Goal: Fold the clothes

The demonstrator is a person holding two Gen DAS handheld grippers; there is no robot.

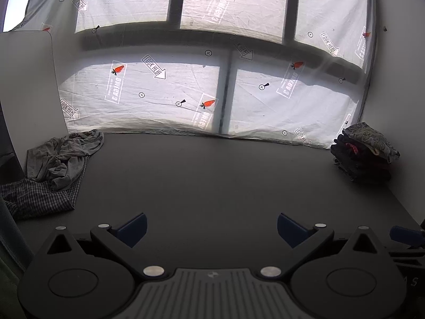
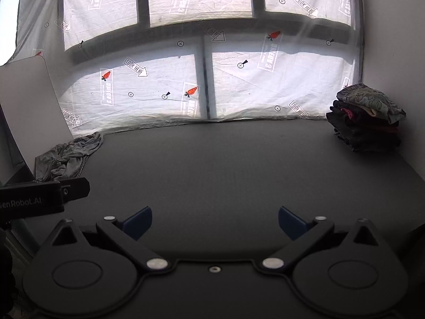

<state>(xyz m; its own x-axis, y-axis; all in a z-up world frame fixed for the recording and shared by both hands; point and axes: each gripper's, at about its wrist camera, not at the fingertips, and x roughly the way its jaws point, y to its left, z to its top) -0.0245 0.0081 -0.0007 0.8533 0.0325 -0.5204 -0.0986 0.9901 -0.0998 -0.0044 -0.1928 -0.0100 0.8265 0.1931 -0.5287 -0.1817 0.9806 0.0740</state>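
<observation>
A crumpled grey garment (image 1: 65,156) lies at the table's far left, partly over a dark checked garment (image 1: 39,199). The grey garment also shows in the right wrist view (image 2: 67,158). A stack of folded clothes (image 1: 364,154) sits at the far right, and it also shows in the right wrist view (image 2: 366,122). My left gripper (image 1: 211,230) is open and empty over the dark table (image 1: 212,180). My right gripper (image 2: 215,223) is open and empty over the same table (image 2: 225,164). The left gripper's body (image 2: 39,196) shows at the right wrist view's left edge.
A printed white sheet (image 1: 186,90) covers the window behind the table. A white board (image 1: 29,79) leans at the far left. The right wall (image 2: 393,40) stands beside the folded stack. A blue part of the right gripper (image 1: 406,235) shows at the left view's right edge.
</observation>
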